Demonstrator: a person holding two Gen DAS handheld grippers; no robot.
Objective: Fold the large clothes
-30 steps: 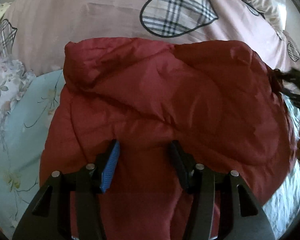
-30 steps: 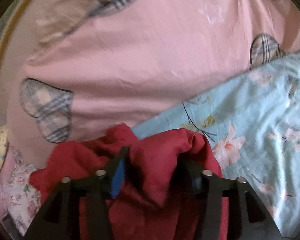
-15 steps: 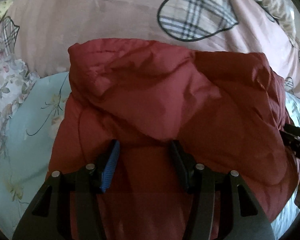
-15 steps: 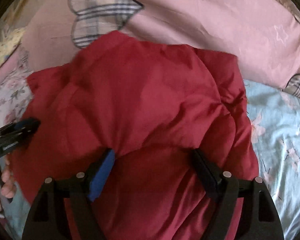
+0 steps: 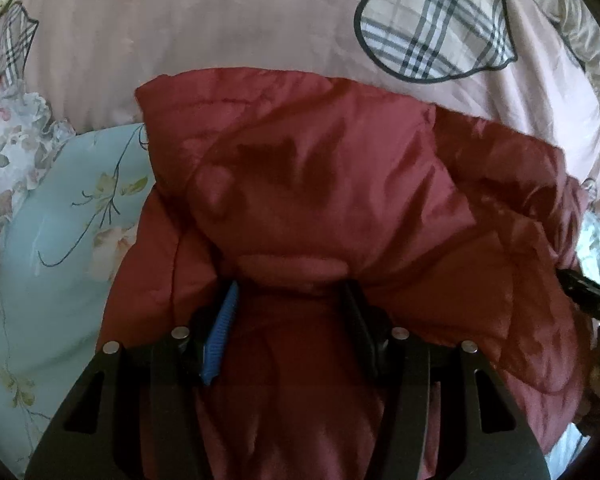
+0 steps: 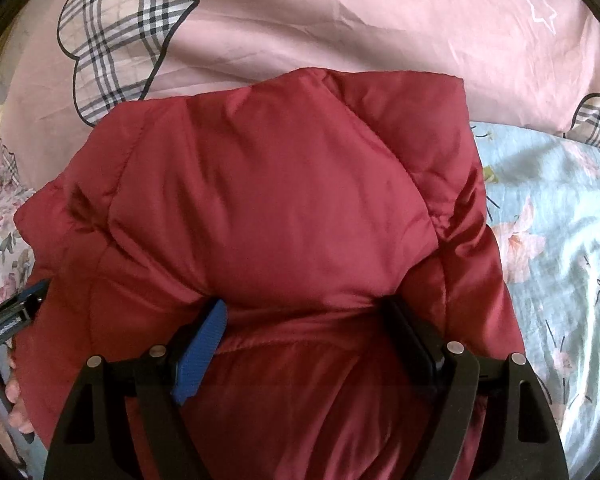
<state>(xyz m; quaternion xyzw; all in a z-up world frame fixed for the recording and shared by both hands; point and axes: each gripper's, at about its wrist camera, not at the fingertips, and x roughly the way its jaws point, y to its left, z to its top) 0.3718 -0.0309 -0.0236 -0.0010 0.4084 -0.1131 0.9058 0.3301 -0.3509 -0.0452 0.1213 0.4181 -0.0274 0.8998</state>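
A padded dark-red jacket (image 5: 332, 200) lies folded in a thick bundle on the bed; it fills the right wrist view (image 6: 284, 200) too. My left gripper (image 5: 288, 296) stands open over the near part of the bundle, fingers apart with red fabric bulging between them. My right gripper (image 6: 304, 316) is open wider, its fingers pressed against the bundle's near side. Each gripper shows at the edge of the other's view: the right one (image 5: 588, 292) at the jacket's right side, the left one (image 6: 16, 308) at its left side. Neither pinches the cloth.
The jacket rests on a light-blue floral sheet (image 5: 60, 240) (image 6: 560, 240). Behind it lies a pink duvet (image 5: 220, 20) (image 6: 360, 20) with plaid heart patches (image 5: 432, 28). A floral frilled pillow (image 5: 8, 140) sits at the left.
The right gripper let go of the bunched jacket edge and opened; the jacket top was folded over toward me. Both grippers moved closer in over the bundle.
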